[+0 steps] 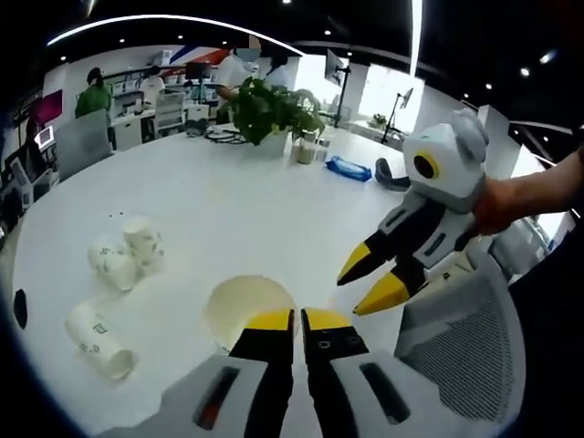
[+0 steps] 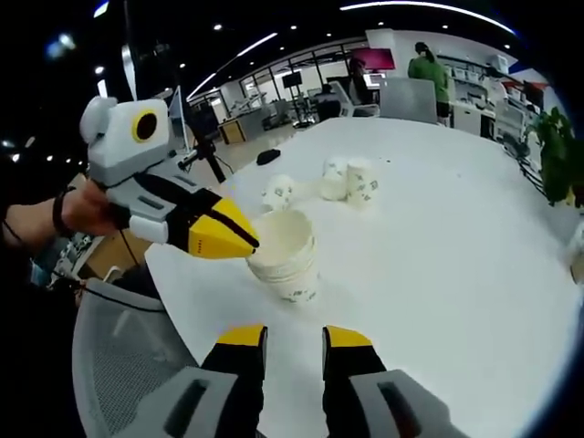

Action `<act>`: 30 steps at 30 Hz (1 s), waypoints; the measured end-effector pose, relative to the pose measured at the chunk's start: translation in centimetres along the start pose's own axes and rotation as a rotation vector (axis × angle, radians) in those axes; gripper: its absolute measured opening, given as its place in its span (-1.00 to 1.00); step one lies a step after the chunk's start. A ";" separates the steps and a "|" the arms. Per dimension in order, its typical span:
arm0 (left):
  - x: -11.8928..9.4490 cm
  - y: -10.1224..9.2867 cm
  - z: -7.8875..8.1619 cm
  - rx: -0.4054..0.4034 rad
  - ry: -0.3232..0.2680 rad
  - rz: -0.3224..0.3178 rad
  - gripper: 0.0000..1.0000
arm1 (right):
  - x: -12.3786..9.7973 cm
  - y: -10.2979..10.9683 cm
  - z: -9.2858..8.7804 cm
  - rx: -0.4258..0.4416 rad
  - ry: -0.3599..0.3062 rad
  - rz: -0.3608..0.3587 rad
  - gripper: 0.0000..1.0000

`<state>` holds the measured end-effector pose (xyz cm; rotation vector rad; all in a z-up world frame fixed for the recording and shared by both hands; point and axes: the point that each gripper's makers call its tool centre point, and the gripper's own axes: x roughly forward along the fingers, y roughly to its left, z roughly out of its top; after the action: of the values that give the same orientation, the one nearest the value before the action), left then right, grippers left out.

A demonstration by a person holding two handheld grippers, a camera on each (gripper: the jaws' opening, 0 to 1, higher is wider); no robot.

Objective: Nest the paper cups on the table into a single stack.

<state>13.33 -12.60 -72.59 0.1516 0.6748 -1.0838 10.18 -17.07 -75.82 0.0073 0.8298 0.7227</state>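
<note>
The white paper cups carry a small green print too blurred to read. The nested stack [image 2: 285,258] stands upright on the white bench [image 2: 438,237], the left tool [image 2: 248,239] pinching its rim; three loose cups [image 1: 119,265] lie near beyond the stack. The right tool [image 2: 294,336], spread and empty, hovers just beside the stack.

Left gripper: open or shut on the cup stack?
Shut on the cup stack. In the right gripper view the left gripper has its yellow jaws closed together at the stack's rim.
</note>
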 end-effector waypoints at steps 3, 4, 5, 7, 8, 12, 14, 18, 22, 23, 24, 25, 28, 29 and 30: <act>0.2 0.1 -0.3 -0.006 0.005 -0.001 -0.96 | 0.1 -0.1 -0.1 0.002 0.002 0.001 -0.57; 0.2 0.1 -0.3 -0.006 0.005 -0.001 -0.96 | 0.0 -0.1 -0.1 0.004 0.003 -0.001 -0.57; 0.2 0.0 -0.2 -0.007 0.003 -0.001 -0.95 | 0.0 -0.1 -0.1 0.005 0.002 0.000 -0.57; 0.1 0.1 -0.2 -0.012 -0.002 -0.001 -0.94 | 0.1 -0.1 -0.2 0.006 0.004 0.002 -0.57; 0.0 0.3 -0.2 -0.018 -0.008 -0.003 -0.94 | 0.1 -0.1 -0.3 0.005 0.005 0.002 -0.57; -0.4 0.6 0.1 -0.035 -0.029 0.002 -0.92 | 0.3 -0.1 -0.4 0.006 0.009 0.005 -0.57; -0.9 0.7 0.5 -0.046 -0.041 0.005 -0.90 | 0.4 0.0 -0.4 0.004 0.011 0.008 -0.57; -1.4 0.9 0.5 -0.057 -0.055 0.012 -0.88 | 0.6 0.3 -0.5 0.001 0.014 0.012 -0.57; -2.0 1.9 0.6 -0.066 -0.066 0.023 -0.85 | 0.6 0.3 -0.5 -0.001 0.017 0.014 -0.57; -2.1 2.0 0.6 -0.069 -0.069 0.024 -0.84 | 0.6 0.4 -0.5 -0.001 0.018 0.014 -0.57; -2.3 2.1 0.6 -0.072 -0.074 0.029 -0.83 | 0.6 0.3 -0.5 0.001 0.018 0.014 -0.57; -2.5 2.3 0.7 -0.075 -0.078 0.033 -0.82 | 0.5 0.3 -0.5 0.001 0.019 0.014 -0.57; -3.2 2.6 0.9 -0.090 -0.093 0.045 -0.80 | 0.5 0.4 -0.7 0.003 0.021 0.015 -0.57; -3.3 3.1 1.1 -0.092 -0.098 0.050 -0.79 | 0.6 0.5 -0.8 0.003 0.023 0.015 -0.57; -3.5 3.6 1.3 -0.093 -0.112 0.062 -0.77 | 0.6 0.5 -0.8 0.003 0.024 0.015 -0.57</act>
<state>15.95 -8.78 -70.27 0.0313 0.6146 -0.9922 9.62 -16.54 -76.68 0.0079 0.8544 0.7369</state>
